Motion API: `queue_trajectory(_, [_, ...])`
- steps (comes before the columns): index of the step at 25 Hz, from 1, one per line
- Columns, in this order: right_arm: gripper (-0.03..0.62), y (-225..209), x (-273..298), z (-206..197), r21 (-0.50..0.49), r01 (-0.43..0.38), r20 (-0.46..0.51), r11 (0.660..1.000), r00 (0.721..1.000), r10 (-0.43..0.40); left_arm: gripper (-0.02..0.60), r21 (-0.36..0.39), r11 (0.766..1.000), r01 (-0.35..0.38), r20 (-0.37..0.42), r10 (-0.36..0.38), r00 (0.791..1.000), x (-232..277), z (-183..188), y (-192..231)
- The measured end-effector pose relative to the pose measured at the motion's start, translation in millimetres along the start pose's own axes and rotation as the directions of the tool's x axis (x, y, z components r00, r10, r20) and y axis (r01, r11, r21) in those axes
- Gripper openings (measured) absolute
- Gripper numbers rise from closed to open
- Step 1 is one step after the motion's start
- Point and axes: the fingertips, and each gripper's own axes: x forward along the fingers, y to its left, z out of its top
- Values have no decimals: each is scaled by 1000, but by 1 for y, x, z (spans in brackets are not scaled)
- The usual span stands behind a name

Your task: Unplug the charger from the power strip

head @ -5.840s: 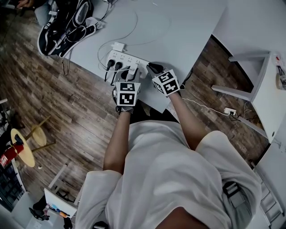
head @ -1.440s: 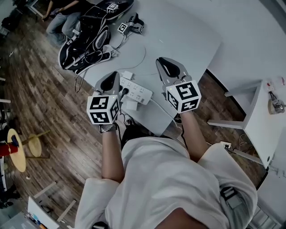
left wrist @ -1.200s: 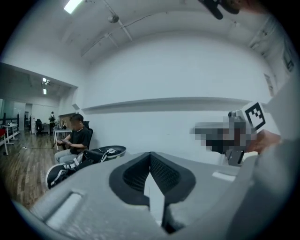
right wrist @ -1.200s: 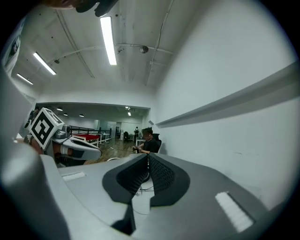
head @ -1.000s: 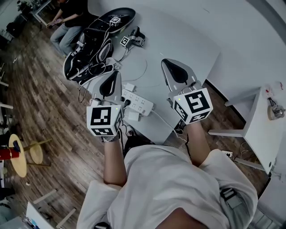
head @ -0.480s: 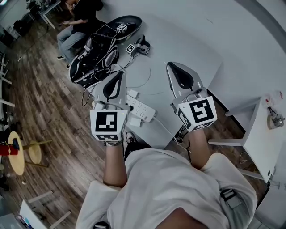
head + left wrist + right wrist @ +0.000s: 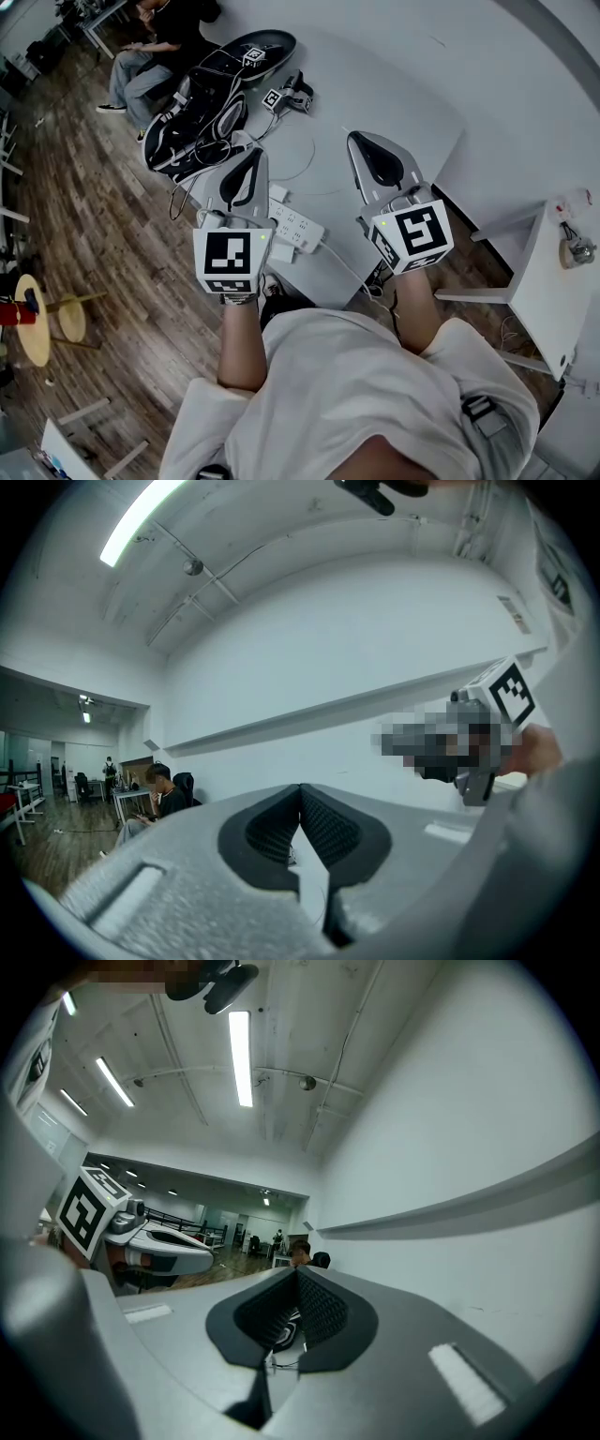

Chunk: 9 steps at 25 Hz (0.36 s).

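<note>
Apparently complete, pending closer check: noted white charger [image 7: 280, 253] lying on the tabletop [image 7: 375, 84] just beside the power strip [image 7: 298, 228], seemingly out of its sockets; found left hand-held gripper [image 7: 300, 791] and right hand-held gripper [image 7: 296, 1276] both pressed shut, empty, held up clear of that strip.

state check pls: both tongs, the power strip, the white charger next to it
left tongs: shut, empty, held above the table.
right tongs: shut, empty, also above the table.
power strip: flat on the table; the sockets that show look empty; its left end is hidden behind the left tongs.
white charger: lying on the table beside the strip, looks unplugged.
</note>
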Motion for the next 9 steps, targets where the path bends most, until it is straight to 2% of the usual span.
queue_trajectory(9, [2,7,5,-5,3,-11,-13,1000,1000,11,5,-12,1000,2,-15,-2,1000,1,-9,1])
